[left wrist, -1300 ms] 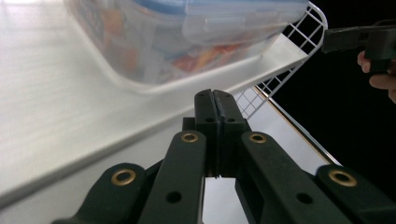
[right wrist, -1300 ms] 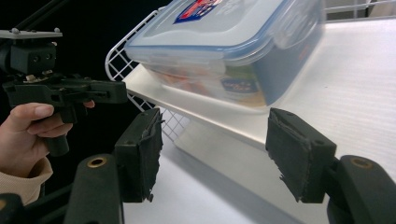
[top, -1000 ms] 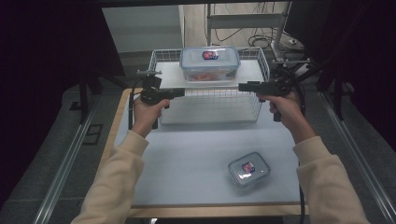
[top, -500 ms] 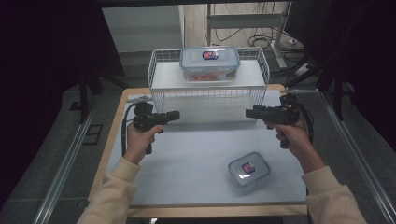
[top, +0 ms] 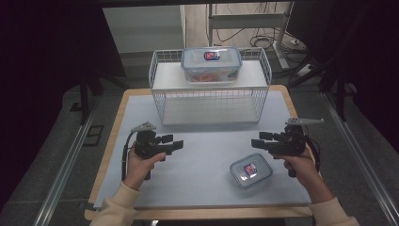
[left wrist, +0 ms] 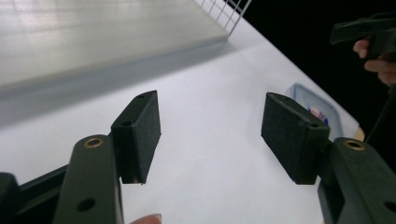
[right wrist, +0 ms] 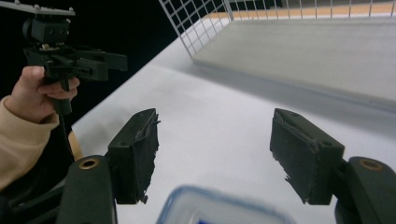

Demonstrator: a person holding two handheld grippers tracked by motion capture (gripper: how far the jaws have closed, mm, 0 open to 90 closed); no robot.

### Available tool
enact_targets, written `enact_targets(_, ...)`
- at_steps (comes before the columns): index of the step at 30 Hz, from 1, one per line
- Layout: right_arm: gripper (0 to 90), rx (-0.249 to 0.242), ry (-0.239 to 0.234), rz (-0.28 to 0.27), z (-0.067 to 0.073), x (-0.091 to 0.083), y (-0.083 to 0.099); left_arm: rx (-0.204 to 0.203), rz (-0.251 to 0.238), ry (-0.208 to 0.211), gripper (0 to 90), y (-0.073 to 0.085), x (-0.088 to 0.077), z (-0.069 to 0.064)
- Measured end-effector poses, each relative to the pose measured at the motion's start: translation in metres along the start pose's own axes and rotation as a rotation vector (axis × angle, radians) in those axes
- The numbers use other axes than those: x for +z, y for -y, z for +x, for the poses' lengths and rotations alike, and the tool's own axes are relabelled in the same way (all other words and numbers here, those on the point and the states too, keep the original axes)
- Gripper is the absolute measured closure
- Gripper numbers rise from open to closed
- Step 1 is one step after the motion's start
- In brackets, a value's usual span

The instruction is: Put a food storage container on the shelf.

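**Both grippers open and empty above the table, one box placed, one box left**

Grippers are described first from the high view. The left gripper (top: 175, 144) is held low over the white table (top: 207, 188), its jaws pointed toward the middle; they have just been opening and nothing is seen between them. The right gripper (top: 258, 140) is held opposite, jaws wide and empty as well. A large lidded container (top: 211, 64) is seen on the top shelf of the wire rack (top: 210, 101) at the far side, so this part of the work is judged to be done. A small lidded container (top: 251, 170) lies on the table near the front edge, just beside the right gripper and a little below it. It is not touched by any jaw, and it is judged to be what remains to be picked up.

From the left gripper view, the two black pads (left wrist: 140, 135) are seen well apart, with bare table between them. The small container (left wrist: 317, 108) is partly hidden behind the right-hand jaw, farther off. The rack's lower board (left wrist: 93, 42) is seen above.

From the right gripper view, the jaws are wide too, with only table surface between the pads (right wrist: 299, 154). The rim of the small container (right wrist: 219, 205) appears at the bottom edge, close under the jaws but not between them. The other gripper (right wrist: 70, 60) is seen far off, held by a hand (right wrist: 32, 98).
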State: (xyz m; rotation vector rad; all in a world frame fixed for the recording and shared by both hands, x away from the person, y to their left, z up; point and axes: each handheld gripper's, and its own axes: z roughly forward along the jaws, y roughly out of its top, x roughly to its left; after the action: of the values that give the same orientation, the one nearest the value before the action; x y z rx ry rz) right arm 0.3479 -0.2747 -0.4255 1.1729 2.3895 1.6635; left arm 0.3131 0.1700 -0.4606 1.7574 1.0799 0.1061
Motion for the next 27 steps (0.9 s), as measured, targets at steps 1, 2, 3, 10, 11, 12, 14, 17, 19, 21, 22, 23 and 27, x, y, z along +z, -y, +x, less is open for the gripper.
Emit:
enact_targets(1, 32.1, -0.003, -0.001, 0.007, 0.001, -0.001, 0.004, 0.003, 0.016, -0.002, 37.0, 0.004, 0.001, -0.001)
enact_targets(2, 32.3, -0.007, -0.004, 0.010, 0.002, -0.002, 0.009, 0.008, 0.023, -0.011, 36.1, 0.007, 0.001, -0.001)
enact_targets(3, 32.4, -0.009, -0.006, 0.014, 0.003, -0.002, 0.013, 0.005, 0.025, -0.017, 36.2, 0.010, 0.000, -0.001)
enact_targets(10, 31.9, 0.004, -0.006, 0.035, 0.006, -0.004, 0.024, -0.016, 0.035, -0.037, 35.0, 0.022, 0.000, 0.002)
enact_targets(11, 31.8, -0.007, 0.003, 0.044, 0.007, -0.004, 0.025, -0.017, 0.037, -0.040, 34.8, 0.023, 0.000, 0.002)
enact_targets(12, 31.8, -0.013, 0.014, 0.052, 0.008, -0.004, 0.027, -0.016, 0.039, -0.044, 34.6, 0.023, 0.000, 0.002)
enact_targets(14, 31.8, -0.017, 0.019, 0.056, 0.010, -0.005, 0.030, -0.011, 0.037, -0.054, 33.9, 0.024, 0.001, 0.001)
enact_targets(17, 31.8, -0.043, 0.046, 0.074, 0.013, -0.007, 0.035, -0.006, 0.044, -0.057, 31.8, 0.025, 0.002, 0.000)
enact_targets(19, 31.8, -0.046, 0.051, 0.070, 0.014, -0.010, 0.035, -0.006, 0.045, -0.056, 31.4, 0.026, 0.003, 0.000)
enact_targets(21, 31.8, -0.049, 0.049, 0.065, 0.015, -0.012, 0.035, -0.003, 0.042, -0.059, 31.1, 0.026, 0.002, -0.001)
enact_targets(22, 31.8, -0.052, 0.050, 0.065, 0.015, -0.012, 0.035, -0.007, 0.040, -0.059, 31.0, 0.026, 0.002, -0.001)
enact_targets(23, 31.8, -0.054, 0.051, 0.066, 0.015, -0.013, 0.035, -0.008, 0.038, -0.059, 31.0, 0.026, 0.002, 0.000)
enact_targets(27, 32.0, -0.052, 0.047, 0.075, 0.014, -0.012, 0.038, -0.021, 0.040, -0.067, 30.7, 0.029, 0.001, 0.003)
